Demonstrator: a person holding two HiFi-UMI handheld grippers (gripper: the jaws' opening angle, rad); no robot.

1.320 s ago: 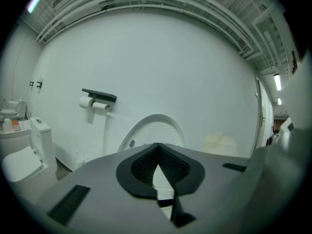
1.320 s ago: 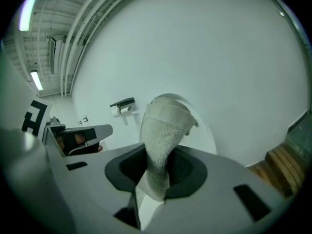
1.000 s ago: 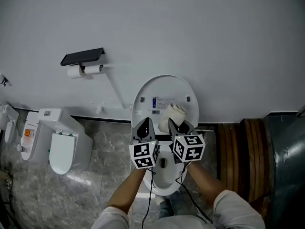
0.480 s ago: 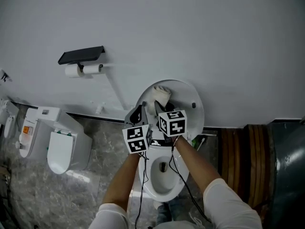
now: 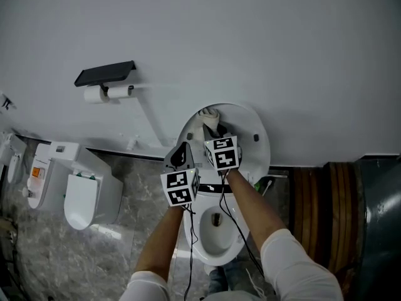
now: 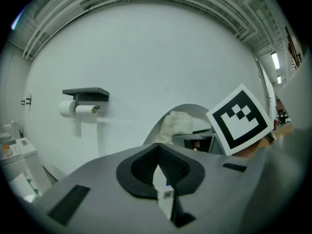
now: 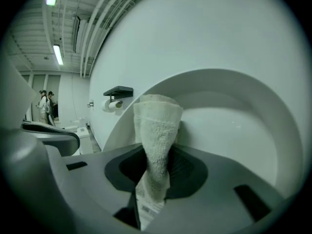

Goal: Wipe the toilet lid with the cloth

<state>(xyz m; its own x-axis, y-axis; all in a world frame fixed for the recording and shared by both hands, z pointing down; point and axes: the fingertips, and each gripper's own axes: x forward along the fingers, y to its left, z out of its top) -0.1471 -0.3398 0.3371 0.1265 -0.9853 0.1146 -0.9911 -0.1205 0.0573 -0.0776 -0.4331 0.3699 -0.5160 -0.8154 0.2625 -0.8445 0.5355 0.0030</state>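
Terry cloth (image 5: 210,116) shifted up glossy oval lid (image 5: 248,121).

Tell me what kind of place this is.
Probably a washroom: a white ceramic toilet with its round lid raised, white toilet-paper rolls under a black wall shelf, a grey marbled floor.

Restroom, white toilet (image 5: 216,253), wall-mounted toilet-roll holder (image 5: 105,74)

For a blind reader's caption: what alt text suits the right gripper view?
The right tool grips a white cloth, held upright in front of the raised toilet lid. A paper roll hangs on the white wall at the left.
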